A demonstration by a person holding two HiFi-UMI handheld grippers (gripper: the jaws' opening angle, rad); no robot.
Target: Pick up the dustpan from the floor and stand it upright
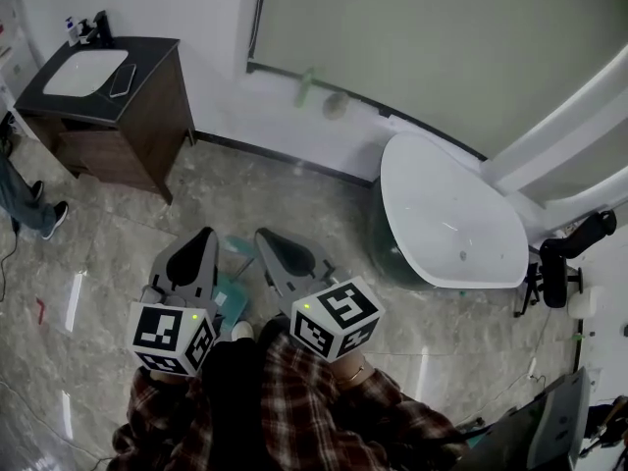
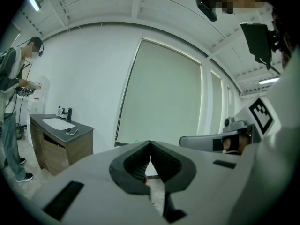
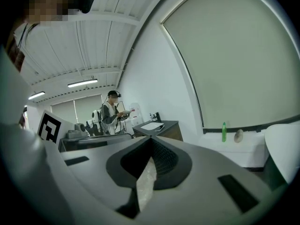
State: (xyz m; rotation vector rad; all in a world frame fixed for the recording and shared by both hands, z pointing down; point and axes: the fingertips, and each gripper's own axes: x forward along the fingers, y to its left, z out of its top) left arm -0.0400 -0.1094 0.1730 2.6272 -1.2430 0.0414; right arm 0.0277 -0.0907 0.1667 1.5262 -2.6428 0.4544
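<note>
Head view: left gripper (image 1: 204,239) and right gripper (image 1: 265,235) side by side over the grey marble floor (image 1: 118,253). Teal dustpan (image 1: 232,300) shows low between them, mostly hidden, in this view only; lying or upright unclear. Tub (image 1: 446,214) at right, vanity (image 1: 108,96) in far left corner.
Left gripper view: jaws pressed together, empty; bystander (image 2: 11,111) by vanity.
Right gripper view: jaws pressed together, empty; green bottle (image 3: 224,131) on wall ledge.
</note>
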